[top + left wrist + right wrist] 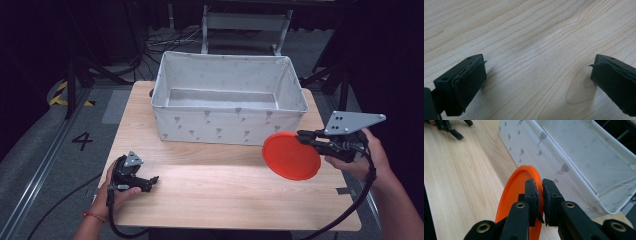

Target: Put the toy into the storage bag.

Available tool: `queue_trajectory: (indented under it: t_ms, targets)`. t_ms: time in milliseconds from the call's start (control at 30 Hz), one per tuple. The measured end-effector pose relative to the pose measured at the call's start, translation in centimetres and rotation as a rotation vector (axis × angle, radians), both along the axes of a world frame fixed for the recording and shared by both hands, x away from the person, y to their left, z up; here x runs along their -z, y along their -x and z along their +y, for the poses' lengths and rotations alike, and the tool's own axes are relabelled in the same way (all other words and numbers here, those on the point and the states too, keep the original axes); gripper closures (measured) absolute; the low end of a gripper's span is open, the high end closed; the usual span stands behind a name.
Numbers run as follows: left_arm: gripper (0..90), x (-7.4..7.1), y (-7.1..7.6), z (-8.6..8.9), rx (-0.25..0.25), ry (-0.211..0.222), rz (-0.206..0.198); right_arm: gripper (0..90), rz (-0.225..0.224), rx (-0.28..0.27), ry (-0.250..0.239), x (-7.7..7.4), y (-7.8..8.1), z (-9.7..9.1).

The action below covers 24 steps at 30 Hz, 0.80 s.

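An orange round plate (291, 155) hangs tilted above the table's right side, just in front of the white fabric bin (230, 127). My right gripper (303, 136) is shut on the plate's rim; in the right gripper view the orange plate (511, 192) stands on edge, clamped by the right gripper (540, 187), with the bin's wall (554, 157) close beside it. My left gripper (153, 181) rests low on the table at the front left. Its jaws stand wide apart in the left gripper view (537, 72) with only bare wood between them.
The bin, printed with grey flowers, takes up the back half of the wooden table (225, 195) and looks empty inside. Beyond the table are a grey floor with a "4" marking (82, 140), cables and stand legs.
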<state>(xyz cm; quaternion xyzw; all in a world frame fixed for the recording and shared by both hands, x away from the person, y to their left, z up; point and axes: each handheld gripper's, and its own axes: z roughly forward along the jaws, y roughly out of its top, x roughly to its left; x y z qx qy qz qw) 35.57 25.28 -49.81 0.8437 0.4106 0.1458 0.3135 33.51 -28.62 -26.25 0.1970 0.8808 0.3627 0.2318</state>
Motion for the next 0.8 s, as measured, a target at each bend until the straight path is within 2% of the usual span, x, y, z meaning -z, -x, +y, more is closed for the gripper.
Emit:
queue_trajectory:
  t_ms: [233, 433, 600, 800]
  targets:
    - [0.5, 0.0, 0.0, 0.0, 0.000, 0.000, 0.000, 83.5, -0.003, -0.005, 0.001, -1.8, -0.4, -0.3]
    - [0.5, 0.0, 0.0, 0.0, 0.000, 0.000, 0.000, 83.5, -0.030, -0.014, 0.010, -4.0, -0.9, -0.1]
    - [0.5, 0.0, 0.0, 0.0, -0.002, 0.002, 0.001, 83.5, -0.057, -0.016, 0.012, -5.8, -1.7, 0.3]
    - [0.5, 0.0, 0.0, 0.0, -0.002, 0.000, 0.001, 83.5, -0.067, -0.015, 0.013, -7.3, -3.0, 0.9]
